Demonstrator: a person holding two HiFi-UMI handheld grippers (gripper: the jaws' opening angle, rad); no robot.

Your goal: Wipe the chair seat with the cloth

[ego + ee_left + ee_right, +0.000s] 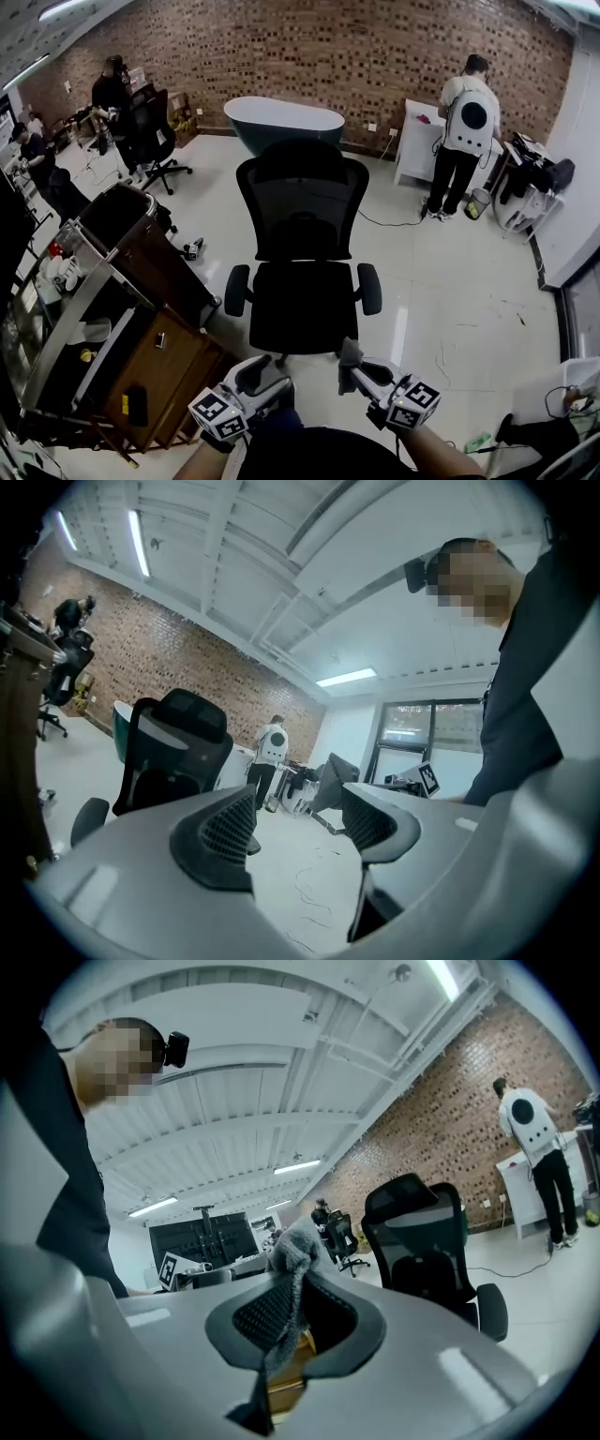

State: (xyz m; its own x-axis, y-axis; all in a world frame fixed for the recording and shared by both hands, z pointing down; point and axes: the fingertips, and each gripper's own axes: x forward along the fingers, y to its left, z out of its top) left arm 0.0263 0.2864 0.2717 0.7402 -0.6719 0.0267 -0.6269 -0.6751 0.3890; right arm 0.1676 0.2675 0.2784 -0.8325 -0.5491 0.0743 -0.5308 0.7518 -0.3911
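A black mesh office chair (302,253) stands in the middle of the white floor, its seat (302,307) facing me. My right gripper (354,367) hovers just in front of the seat's near edge, shut on a grey cloth (349,354). In the right gripper view the cloth (292,1255) sticks up between the pads and the chair (427,1246) is to the right. My left gripper (255,373) is open and holds nothing, level with the right one. The left gripper view shows its spread pads (230,829) and the chair (169,752) at left.
A wooden cabinet with a counter (131,309) stands close on the left of the chair. A teal bathtub (284,120) sits behind the chair by the brick wall. One person (461,136) stands at a white table at back right; others sit at back left. Cables lie on the floor at right.
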